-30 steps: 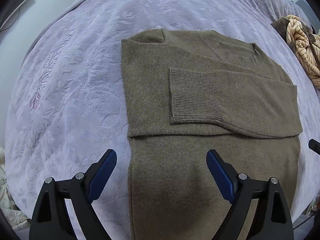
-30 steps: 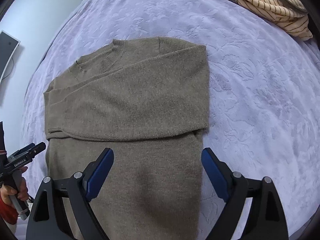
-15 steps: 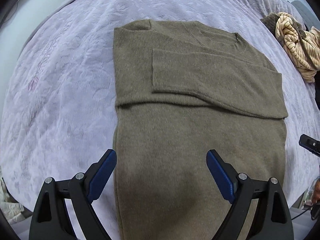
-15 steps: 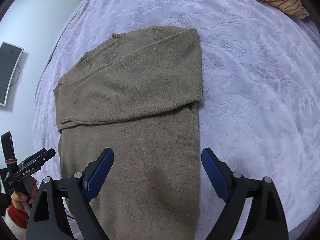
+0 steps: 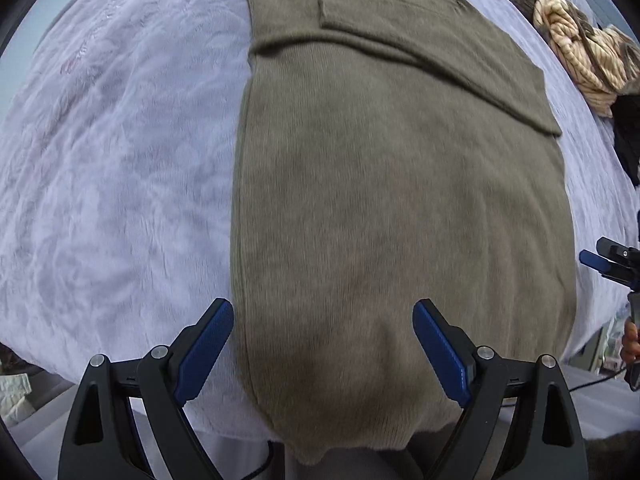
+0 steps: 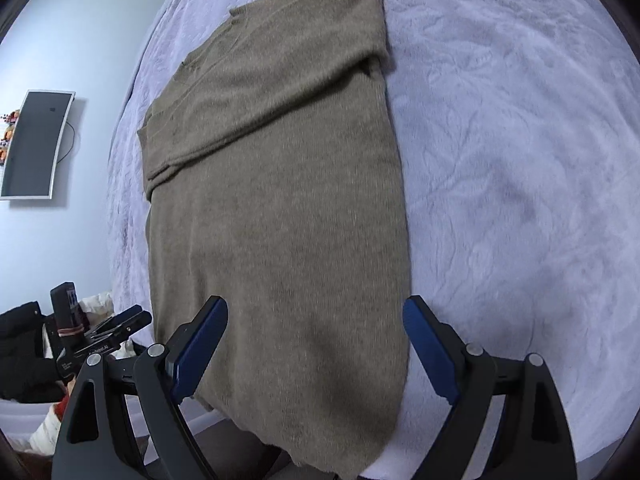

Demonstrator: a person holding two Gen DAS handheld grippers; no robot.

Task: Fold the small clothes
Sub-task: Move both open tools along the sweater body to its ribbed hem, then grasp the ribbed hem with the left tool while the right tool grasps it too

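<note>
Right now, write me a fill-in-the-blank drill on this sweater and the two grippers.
1. The sweater lying on the bedspread is olive-____ in colour.
2. Its sleeves are folded ____ the chest.
3. The jaws of the left gripper and the right gripper stand ____.
4. The sweater's ____ hangs over the bed's near edge.

Missing words: brown; across; open; hem

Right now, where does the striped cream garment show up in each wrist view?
Left wrist: the striped cream garment is bunched at the upper right, beyond the sweater's far right corner.
Right wrist: not in view.
Shared landmark: the olive sweater with its sleeve folded across the chest, on the lavender bedspread.
</note>
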